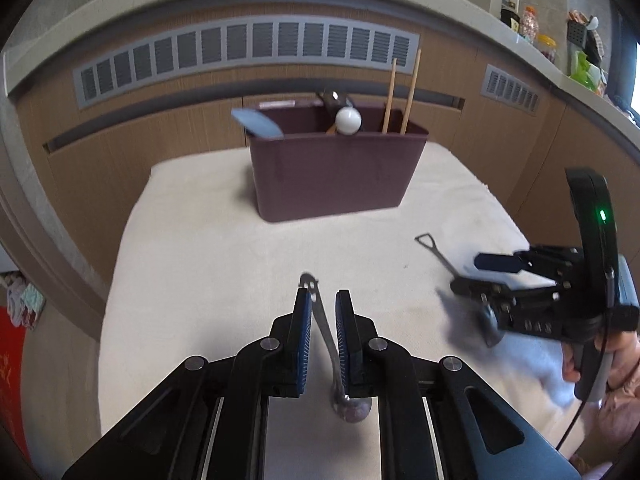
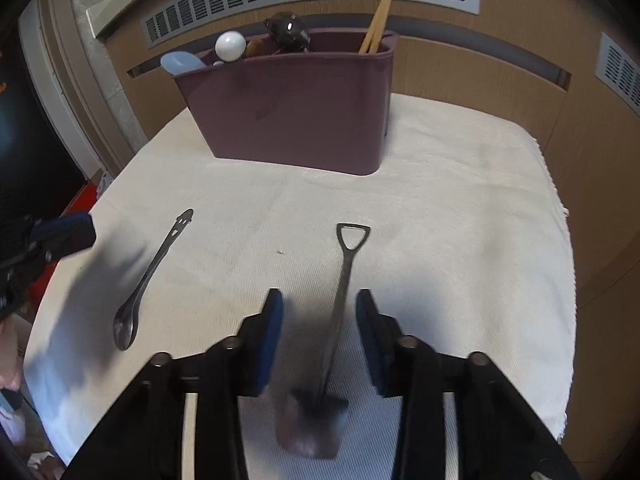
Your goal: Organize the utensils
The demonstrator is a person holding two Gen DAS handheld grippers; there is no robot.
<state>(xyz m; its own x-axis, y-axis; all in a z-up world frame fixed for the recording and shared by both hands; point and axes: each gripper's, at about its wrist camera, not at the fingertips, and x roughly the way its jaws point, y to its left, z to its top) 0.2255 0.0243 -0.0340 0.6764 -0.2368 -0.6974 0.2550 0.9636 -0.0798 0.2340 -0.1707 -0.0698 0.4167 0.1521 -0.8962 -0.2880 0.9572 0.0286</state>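
Utensil count — one holder (image 2: 296,120), several pieces

Two metal spoons: one smiley-handled spoon (image 2: 154,276), one shovel-shaped spoon (image 2: 340,300); two chopsticks (image 2: 380,12) in the holder — plus perhaps four more utensils, partly hidden.

The left tongs (image 1: 325,300) are clamped on a slim metal spoon handle (image 1: 320,316), angled downward. The right tongs (image 2: 319,308) point steeply down, jaws parted.

Shovel-shaped spoon (image 2: 338,312): bowel end blurred (motion smear). Chopsticks (image 2: 380,8): tops cut off by upper frame edge.
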